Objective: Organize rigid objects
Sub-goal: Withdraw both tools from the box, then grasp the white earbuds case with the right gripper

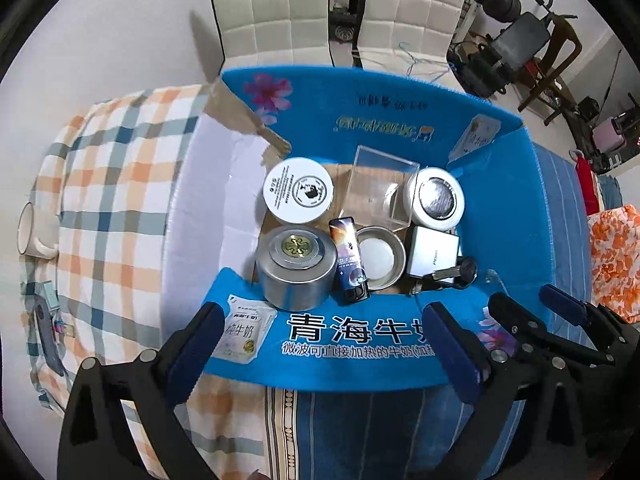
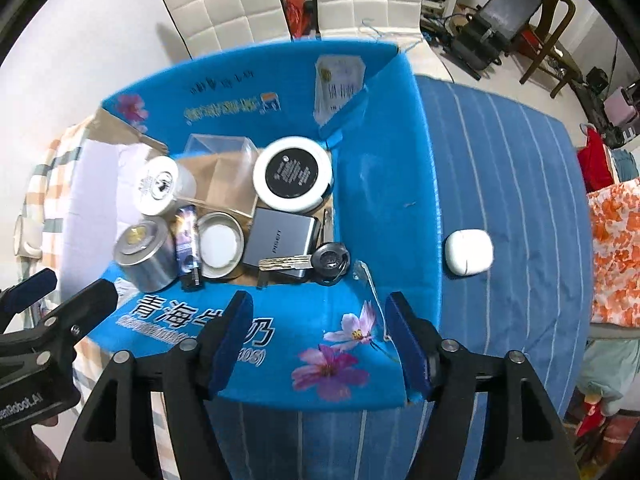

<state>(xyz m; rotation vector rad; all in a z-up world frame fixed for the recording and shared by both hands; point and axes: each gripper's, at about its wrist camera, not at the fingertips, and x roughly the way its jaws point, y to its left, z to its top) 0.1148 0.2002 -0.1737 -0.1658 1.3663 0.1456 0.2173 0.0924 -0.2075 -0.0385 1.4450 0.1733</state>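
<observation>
White characters reading 青海牛奶 were printed on the near flap of the blue carton (image 1: 352, 344), and "PISEN" was read on the grey power bank (image 2: 280, 240) inside it. Beside the power bank were packed a silver tin (image 1: 296, 268), two round white jars, a clear box and a car key (image 2: 320, 262). A white earbud case (image 2: 468, 252) was left outside on the striped cloth. Both the left gripper (image 1: 324, 348) and the right gripper (image 2: 320, 340) were held wide apart above the near flap, with nothing gripped.
</observation>
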